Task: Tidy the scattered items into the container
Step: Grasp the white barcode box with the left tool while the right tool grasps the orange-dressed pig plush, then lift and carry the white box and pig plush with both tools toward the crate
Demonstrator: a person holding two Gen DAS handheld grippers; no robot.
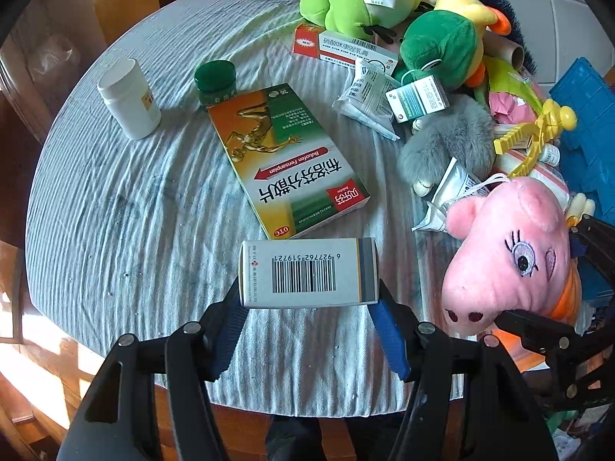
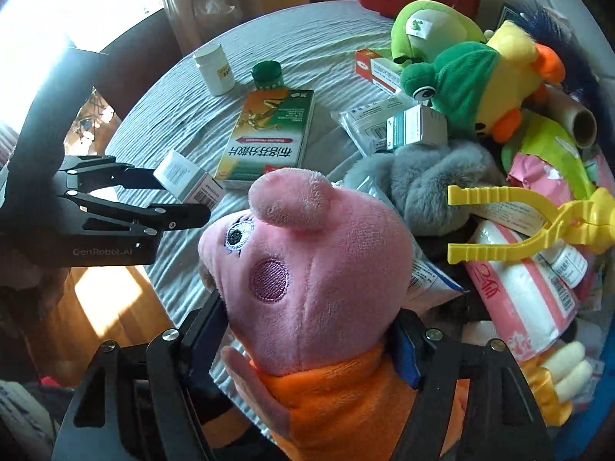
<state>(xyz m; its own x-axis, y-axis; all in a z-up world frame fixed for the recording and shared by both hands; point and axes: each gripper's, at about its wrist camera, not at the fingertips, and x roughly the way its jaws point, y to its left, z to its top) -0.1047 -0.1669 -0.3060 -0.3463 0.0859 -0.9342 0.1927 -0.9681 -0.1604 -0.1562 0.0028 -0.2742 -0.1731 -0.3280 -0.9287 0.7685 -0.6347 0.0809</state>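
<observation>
- Plainly, both hands are loaded, and the blue container lies off at the right edge of the table, nearer the right gripper.
- Left gripper has its jaws half-open, clamping a white barcode box by its short ends, long axis crosswise.
- Right gripper's jaws pinch the pink pig plush at the neck, its head pointing away from the fingers.

1. The left gripper is pointed steeply downward, and its blue-padded fingers are pressed against the two ends of a small white box.
2. The right gripper is likewise angled steeply down, and a pink pig plush is clamped between its jaws.
3. The left gripper is seen from the right wrist view at the left edge.
</observation>
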